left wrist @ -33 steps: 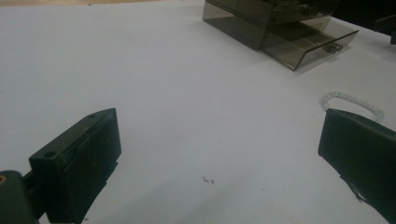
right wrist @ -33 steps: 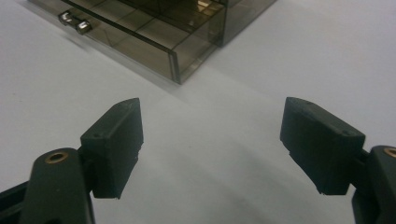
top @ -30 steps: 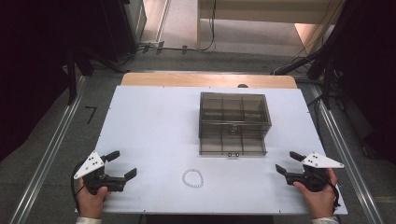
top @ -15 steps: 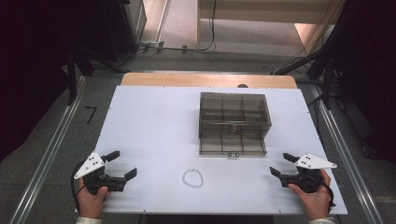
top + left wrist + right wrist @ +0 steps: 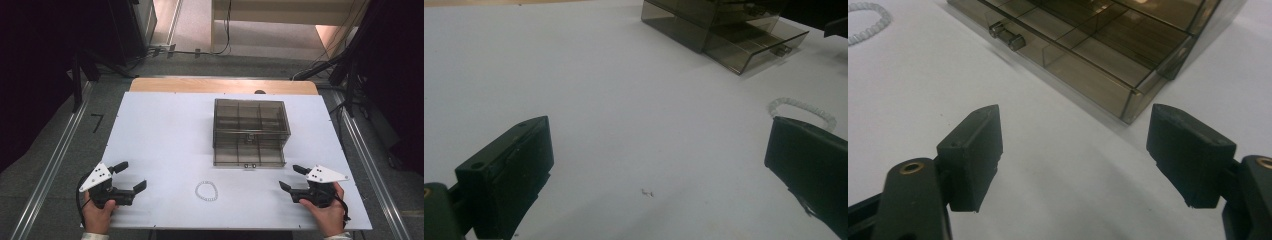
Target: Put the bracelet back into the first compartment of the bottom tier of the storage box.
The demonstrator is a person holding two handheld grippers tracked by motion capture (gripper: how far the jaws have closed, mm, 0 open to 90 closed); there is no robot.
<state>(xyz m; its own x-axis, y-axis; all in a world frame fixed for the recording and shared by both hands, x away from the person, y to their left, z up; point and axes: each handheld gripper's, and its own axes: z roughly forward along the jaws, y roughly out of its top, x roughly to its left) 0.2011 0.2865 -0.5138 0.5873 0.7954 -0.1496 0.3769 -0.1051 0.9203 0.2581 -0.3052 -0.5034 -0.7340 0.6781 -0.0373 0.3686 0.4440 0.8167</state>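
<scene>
A smoky clear drawer box (image 5: 250,132) stands at the table's middle, its bottom drawer pulled out toward me. In front of it, near the front edge, lies a small white bead bracelet (image 5: 206,191). My left gripper (image 5: 132,175) rests open at the front left, with empty jaws pointing right toward the bracelet (image 5: 804,106). My right gripper (image 5: 289,177) is open at the front right, just off the drawer's near right corner, also empty. In the right gripper view the jaws (image 5: 1075,120) frame the drawer's corner (image 5: 1108,45). The bracelet (image 5: 868,22) lies far to the left there.
The white tabletop (image 5: 160,130) has a wooden strip along its far edge. Metal rails run along the floor on both sides. Dark stands and cables are beyond the table. The left gripper view shows the box (image 5: 724,30) at the upper right.
My right gripper has shifted left along the front edge, toward the drawer's near corner. The left gripper, the box and the bracelet have not moved.
</scene>
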